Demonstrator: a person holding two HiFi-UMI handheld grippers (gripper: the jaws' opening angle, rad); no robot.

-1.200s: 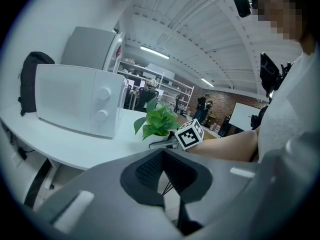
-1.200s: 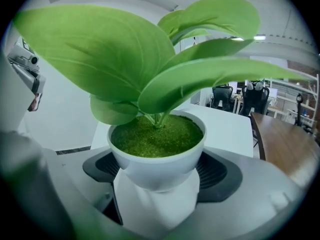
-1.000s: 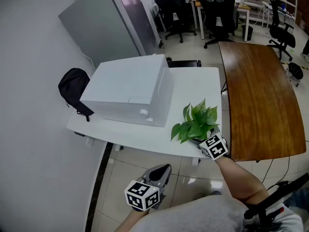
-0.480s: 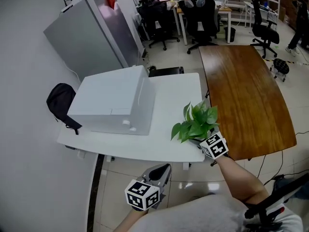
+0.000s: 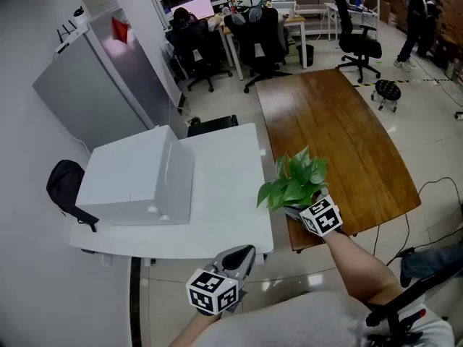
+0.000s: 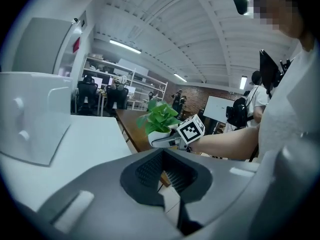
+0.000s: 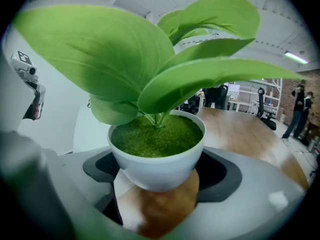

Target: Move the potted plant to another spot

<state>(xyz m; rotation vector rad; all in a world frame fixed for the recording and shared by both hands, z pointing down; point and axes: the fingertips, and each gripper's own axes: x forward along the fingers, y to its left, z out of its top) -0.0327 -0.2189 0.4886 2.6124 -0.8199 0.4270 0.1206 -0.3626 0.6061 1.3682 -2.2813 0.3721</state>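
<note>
Your right gripper (image 5: 302, 212), forearm outstretched, clamps the potted plant (image 5: 293, 183) between wide jaws above the wooden table (image 5: 340, 136), at its near edge. Your left gripper (image 5: 242, 255) sits low, jaws together, empty. A second ago the plant hung over the white table (image 5: 224, 186).

I see a white table (image 5: 224, 194) just beside a long wooden table (image 5: 340, 136) on a pale tiled floor (image 5: 217, 96). A grey cabinet (image 5: 94, 92) stands against the white wall (image 5: 29, 266). Black chairs (image 5: 257, 38) crowd the far desks, which carry what may be monitors (image 5: 195, 7).
</note>
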